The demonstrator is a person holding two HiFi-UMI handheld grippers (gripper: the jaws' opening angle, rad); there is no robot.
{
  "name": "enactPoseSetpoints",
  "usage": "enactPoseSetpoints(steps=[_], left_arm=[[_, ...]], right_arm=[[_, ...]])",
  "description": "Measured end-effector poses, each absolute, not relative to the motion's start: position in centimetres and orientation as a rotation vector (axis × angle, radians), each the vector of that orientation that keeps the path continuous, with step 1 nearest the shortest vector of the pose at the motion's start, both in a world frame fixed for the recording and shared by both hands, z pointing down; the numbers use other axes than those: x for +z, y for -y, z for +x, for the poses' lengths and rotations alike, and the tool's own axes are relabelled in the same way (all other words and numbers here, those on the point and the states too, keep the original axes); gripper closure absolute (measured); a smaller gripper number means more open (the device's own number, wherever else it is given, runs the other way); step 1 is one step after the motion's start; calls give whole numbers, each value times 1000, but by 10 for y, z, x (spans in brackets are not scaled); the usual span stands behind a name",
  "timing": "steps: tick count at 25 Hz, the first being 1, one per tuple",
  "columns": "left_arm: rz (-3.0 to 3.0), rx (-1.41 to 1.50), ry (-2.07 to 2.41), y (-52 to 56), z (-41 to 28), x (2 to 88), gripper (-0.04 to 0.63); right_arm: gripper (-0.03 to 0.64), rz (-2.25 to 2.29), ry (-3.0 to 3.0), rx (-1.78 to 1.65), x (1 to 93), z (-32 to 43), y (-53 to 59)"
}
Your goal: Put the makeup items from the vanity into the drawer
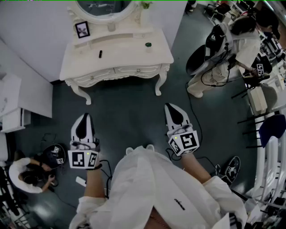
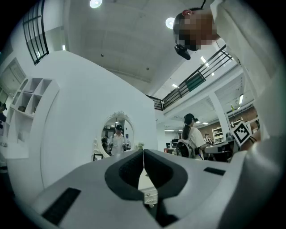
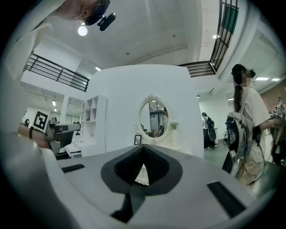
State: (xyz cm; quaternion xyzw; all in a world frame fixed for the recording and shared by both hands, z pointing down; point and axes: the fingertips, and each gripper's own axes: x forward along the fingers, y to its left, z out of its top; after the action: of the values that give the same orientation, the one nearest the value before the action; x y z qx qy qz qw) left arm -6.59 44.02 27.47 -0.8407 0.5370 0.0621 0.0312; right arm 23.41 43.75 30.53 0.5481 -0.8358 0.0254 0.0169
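The head view is dim and bluish, its dark floor [image 1: 129, 103] underexposed while the white vanity [image 1: 116, 53] at twelve o'clock stays pale and soft-edged. Both gripper views bend strongly toward black round borders. Ceiling lamps [image 2: 95, 3] glare at eleven and one o'clock in the left gripper view; another lamp [image 3: 82, 30] flares at ten o'clock in the right

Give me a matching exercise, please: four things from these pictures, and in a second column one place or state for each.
1 frame
2 black stick
3 green item
4 left gripper

a jaws shut, above the floor
b vanity top, right part
c standing left of the mirror
d lying on the vanity top, left of middle

Pairs: 1-c, 2-d, 3-b, 4-a
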Motion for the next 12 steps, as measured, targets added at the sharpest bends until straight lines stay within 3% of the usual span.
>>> enactPoseSetpoints(steps=[12], left_arm=[[-2626,180,-1638,-443,-65,280,566]], right_arm=[[599,1658,2590,89,312,226,-449]])
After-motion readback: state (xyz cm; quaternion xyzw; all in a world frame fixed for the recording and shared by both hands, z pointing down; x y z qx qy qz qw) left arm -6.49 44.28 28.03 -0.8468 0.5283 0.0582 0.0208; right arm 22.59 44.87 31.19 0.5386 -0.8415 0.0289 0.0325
